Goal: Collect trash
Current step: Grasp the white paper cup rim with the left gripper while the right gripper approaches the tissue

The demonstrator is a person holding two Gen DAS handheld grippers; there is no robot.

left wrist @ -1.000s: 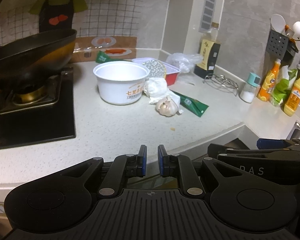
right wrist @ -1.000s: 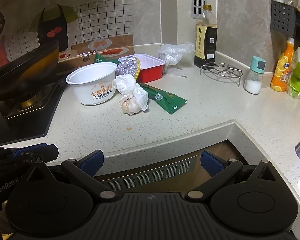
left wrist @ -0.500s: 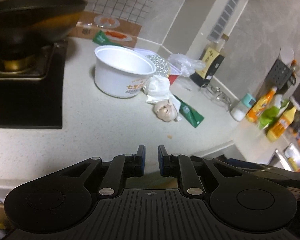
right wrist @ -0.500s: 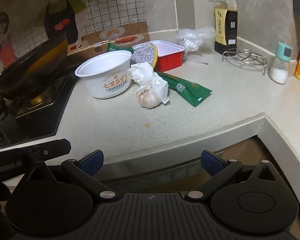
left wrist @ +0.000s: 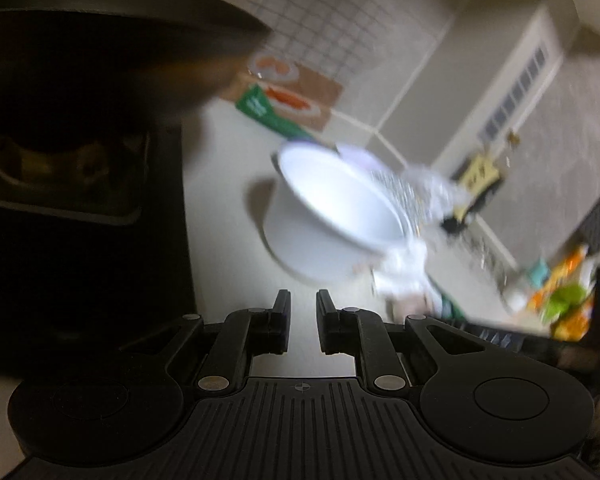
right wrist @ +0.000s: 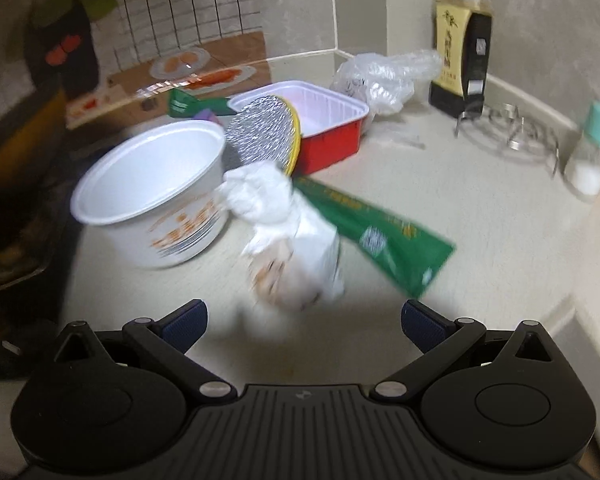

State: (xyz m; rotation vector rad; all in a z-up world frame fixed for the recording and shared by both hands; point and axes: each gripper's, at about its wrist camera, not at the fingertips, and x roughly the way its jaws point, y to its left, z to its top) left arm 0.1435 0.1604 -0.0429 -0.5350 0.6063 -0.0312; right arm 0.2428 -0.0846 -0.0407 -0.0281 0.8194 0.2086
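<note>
Trash lies in a loose cluster on the pale speckled worktop (right wrist: 480, 248), and we see it best from the right wrist view. A white paper bowl (right wrist: 156, 200) with orange print stands upright beside the black stove (left wrist: 80, 184), empty as far as we can tell. Touching its right side is a crumpled white tissue (right wrist: 260, 192), and just in front of that a blurred whitish lump (right wrist: 296, 268) that we cannot identify. A long green wrapper (right wrist: 384, 236) lies flat, running from under the tissue toward the worktop's front edge. Behind these sits a red tray (right wrist: 328, 136) with a white inside, a foil lid (right wrist: 260, 136) with a yellow rim leaning against it, and a clear plastic bag (right wrist: 384, 76) further back near a dark bottle (right wrist: 460, 60).

Our right hand-held gripper (right wrist: 303, 322) has its jaws spread wide, nothing between them, with the whitish lump just ahead. Our left hand-held gripper (left wrist: 303, 322) has its jaws nearly together, empty, pointing at bare worktop short of the bowl.
</note>
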